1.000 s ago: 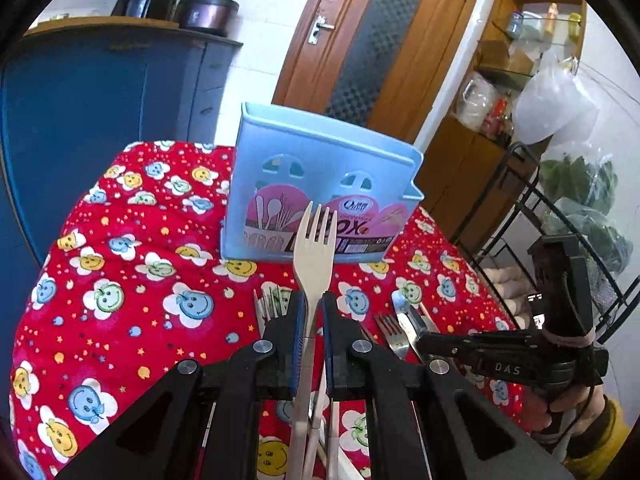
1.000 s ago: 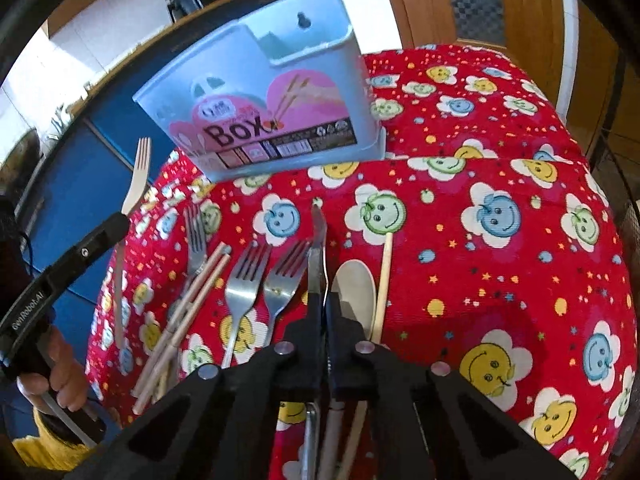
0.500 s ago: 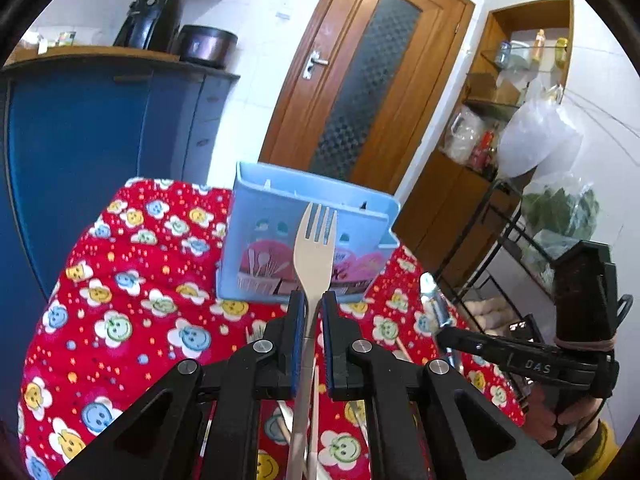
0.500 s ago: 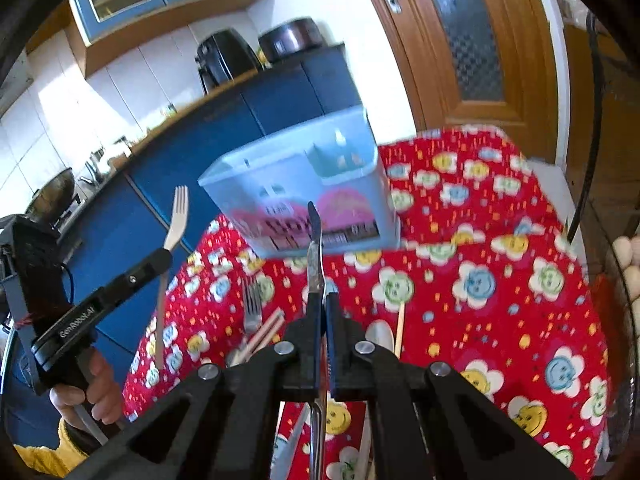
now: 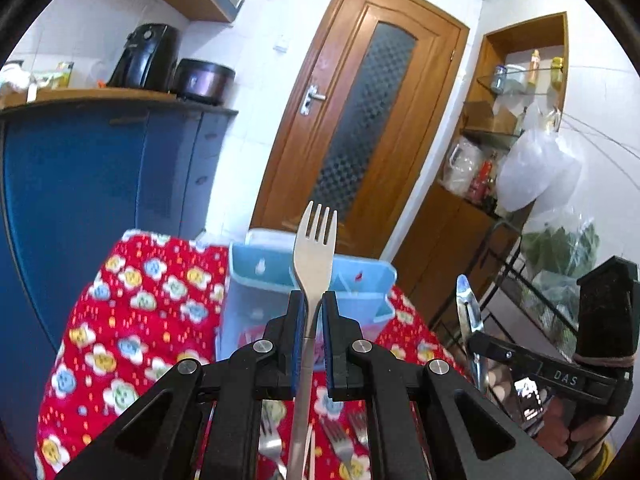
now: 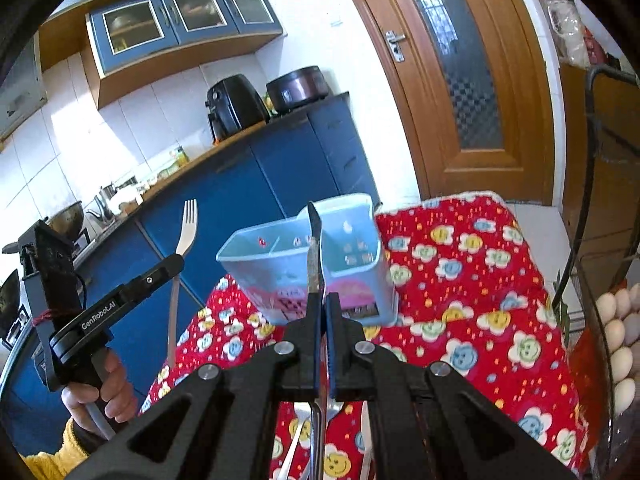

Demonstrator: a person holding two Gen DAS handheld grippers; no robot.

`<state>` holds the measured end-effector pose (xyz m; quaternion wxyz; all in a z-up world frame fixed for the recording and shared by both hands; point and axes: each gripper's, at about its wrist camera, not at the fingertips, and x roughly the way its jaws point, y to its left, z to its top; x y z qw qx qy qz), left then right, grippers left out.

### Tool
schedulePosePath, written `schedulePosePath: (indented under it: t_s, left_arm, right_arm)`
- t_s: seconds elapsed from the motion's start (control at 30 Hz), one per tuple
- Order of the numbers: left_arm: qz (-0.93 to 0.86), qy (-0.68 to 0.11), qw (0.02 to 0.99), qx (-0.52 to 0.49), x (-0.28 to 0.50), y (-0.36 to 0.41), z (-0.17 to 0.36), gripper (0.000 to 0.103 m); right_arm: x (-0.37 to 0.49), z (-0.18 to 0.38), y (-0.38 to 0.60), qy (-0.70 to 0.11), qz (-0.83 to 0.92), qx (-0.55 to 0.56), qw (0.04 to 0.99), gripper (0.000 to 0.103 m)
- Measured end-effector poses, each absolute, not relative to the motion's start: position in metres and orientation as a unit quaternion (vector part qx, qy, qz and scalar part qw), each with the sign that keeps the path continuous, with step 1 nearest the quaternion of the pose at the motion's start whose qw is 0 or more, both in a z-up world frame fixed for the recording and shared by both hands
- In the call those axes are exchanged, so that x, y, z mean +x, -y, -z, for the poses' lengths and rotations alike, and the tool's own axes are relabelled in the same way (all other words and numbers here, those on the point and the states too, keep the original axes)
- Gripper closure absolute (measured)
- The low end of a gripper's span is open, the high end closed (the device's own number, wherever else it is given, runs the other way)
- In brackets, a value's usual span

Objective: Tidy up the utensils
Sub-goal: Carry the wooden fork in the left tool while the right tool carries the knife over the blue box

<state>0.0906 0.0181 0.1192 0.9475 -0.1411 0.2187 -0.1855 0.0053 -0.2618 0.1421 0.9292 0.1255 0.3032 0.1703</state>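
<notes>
My left gripper (image 5: 313, 304) is shut on a metal fork (image 5: 315, 240), tines up, held high above the table; it also shows in the right wrist view (image 6: 185, 236). My right gripper (image 6: 322, 304) is shut on a metal table knife (image 6: 314, 240), blade up, also visible in the left wrist view (image 5: 468, 312). The light blue utensil box (image 5: 352, 284) stands on the red flowered tablecloth (image 5: 132, 320) ahead of and below both grippers. In the right wrist view the box (image 6: 280, 256) shows open compartments.
Several forks (image 5: 340, 440) lie on the cloth below the grippers. A blue cabinet (image 5: 80, 184) stands to the left, a wooden door (image 5: 360, 120) behind, a wire rack with bags (image 5: 560, 248) to the right. Eggs (image 6: 620, 328) sit at the right edge.
Both grippers have risen well above the table with the fork and knife in them; the box now sits lower in both views and its open top shows.
</notes>
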Motion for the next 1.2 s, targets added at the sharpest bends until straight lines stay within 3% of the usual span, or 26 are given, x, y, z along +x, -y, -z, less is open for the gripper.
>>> schedulePosePath:
  t_s: [0.6, 1.2]
  left_arm:
    - [0.150, -0.135, 0.969, -0.143, 0.166, -0.013, -0.167, 0.095]
    - [0.099, -0.100, 0.981, -0.135, 0.222, 0.002, -0.126, 0.095]
  right_arm:
    - [0.067, -0.179, 0.251, -0.244, -0.159, 0.111, 0.950, 0.099]
    - [0.143, -0.176, 0.232, -0.144, -0.132, 0.081, 0.977, 0.099]
